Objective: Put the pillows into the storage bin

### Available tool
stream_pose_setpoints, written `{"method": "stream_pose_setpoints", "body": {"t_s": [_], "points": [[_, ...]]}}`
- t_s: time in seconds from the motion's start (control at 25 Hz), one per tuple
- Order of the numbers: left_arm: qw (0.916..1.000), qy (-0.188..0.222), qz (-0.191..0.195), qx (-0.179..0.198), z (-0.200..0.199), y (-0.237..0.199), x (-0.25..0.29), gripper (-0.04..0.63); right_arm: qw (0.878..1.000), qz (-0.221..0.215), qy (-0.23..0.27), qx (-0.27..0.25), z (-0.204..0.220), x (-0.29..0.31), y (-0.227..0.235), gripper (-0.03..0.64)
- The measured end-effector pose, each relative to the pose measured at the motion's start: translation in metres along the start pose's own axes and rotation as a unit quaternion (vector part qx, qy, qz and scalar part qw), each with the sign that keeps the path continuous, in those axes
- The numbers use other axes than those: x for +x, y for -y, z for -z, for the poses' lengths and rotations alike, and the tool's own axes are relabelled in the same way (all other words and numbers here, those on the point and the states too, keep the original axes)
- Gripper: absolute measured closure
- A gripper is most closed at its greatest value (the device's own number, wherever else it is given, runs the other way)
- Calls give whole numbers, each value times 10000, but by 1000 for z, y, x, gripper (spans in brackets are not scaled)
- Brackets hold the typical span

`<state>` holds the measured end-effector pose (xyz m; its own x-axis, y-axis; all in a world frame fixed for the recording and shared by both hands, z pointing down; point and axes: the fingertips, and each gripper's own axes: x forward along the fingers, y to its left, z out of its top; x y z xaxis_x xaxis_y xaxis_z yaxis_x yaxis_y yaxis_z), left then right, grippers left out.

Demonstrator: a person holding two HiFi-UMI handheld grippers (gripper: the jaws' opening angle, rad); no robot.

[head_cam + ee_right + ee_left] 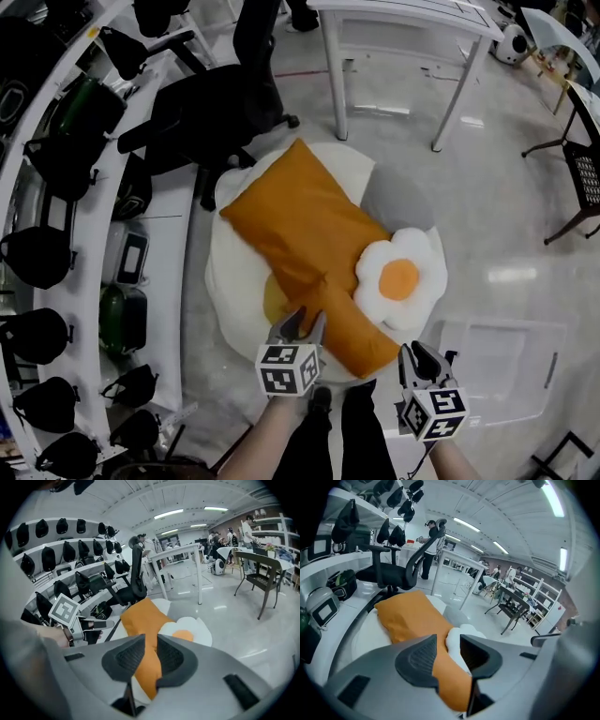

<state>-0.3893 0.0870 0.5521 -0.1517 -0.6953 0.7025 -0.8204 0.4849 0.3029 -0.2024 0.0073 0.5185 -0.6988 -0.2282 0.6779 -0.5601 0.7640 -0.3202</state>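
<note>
While left gripper (302, 323) and right gripper (419, 354) hang open and empty over the orange pillow (300, 234) on the floor, best pinch its near end on both sides, then swing to the bin (506, 370) at right.

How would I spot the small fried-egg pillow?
Find the big round white cushion on the floor near the white table. On its right side, against the long orange pillow, lies the small pillow. It alone has scalloped white edges and an orange centre.
</note>
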Motion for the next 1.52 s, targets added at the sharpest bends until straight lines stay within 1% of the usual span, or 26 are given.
{"method": "stream_pose_setpoints", "body": {"t_s": [0.24, 0.52, 0.8, 1.04, 1.16, 1.28, 1.4, 1.52], "points": [[9997, -101, -175, -170, 13, -20, 49, 460, 9998, -78, -144, 78, 23, 43, 13, 540], [9989, -347, -267, 146, 27, -31, 95, 451, 9991, -226, -320, 139, 49, 75, 18, 541], [9972, -633, -343, 191, 43, -44, 125, 446, 9983, -329, -461, 102, 63, 98, 23, 546], [9950, -873, -394, 288, 50, -52, 158, 426, 9979, -360, -531, 10, 66, 115, 34, 549], [9928, -1043, -447, 395, 50, -56, 172, 409, 9979, -331, -560, 41, 68, 117, 38, 551], [9878, -1341, -476, 626, 54, -57, 188, 397, 9978, -316, -570, 111, 70, 118, 42, 552], [9828, -1557, -558, 822, 57, -60, 198, 396, 9977, -311, -577, 180, 73, 117, 44, 554], [9786, -1742, -616, 906, 62, -60, 204, 401, 9975, -272, -589, 266, 77, 114, 49, 554]]}}
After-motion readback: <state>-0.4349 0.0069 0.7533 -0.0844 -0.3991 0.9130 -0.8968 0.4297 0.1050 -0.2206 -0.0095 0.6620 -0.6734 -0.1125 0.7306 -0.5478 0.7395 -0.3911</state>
